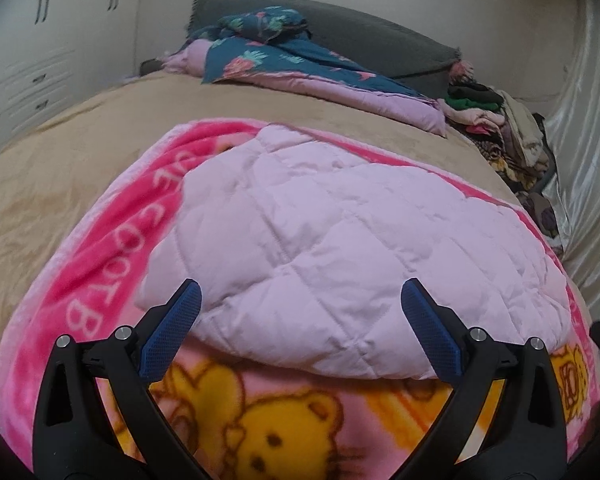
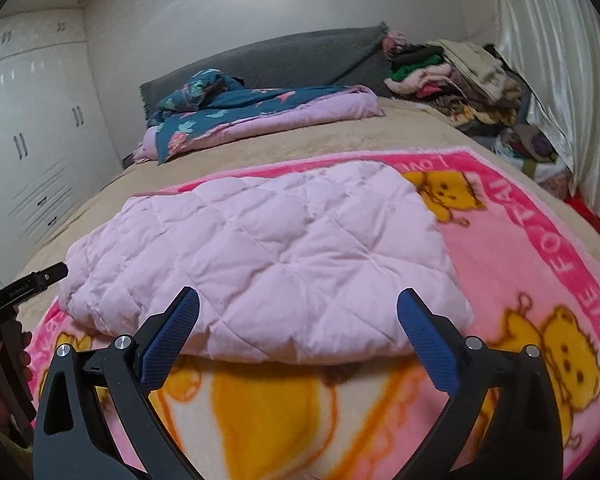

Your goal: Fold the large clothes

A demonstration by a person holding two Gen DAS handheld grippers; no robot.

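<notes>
Both grippers are spread wide and hold nothing. The left gripper hovers over the near edge of the quilt, its blue pads set well apart with the quilt's folded hem showing between them; whether the pads touch the cloth cannot be told. The right gripper is released in the same way, its pads wide apart just above the quilt's near edge, one toward the middle and one by the near right corner. The quilt, pale pink and diamond-stitched, lies folded into a thick block on the pink bear blanket, which is spread across the tan bed; in the right view the blanket shows bare to the right of the quilt with yellow bears and white lettering on its border. At the far left of the right view the left gripper appears as a dark tip beside the quilt's left end. Near the grey headboard lies a teal floral duvet with a lilac underside, and a heap of mixed clothes is piled at the bed's far right corner beside the pale curtain.
</notes>
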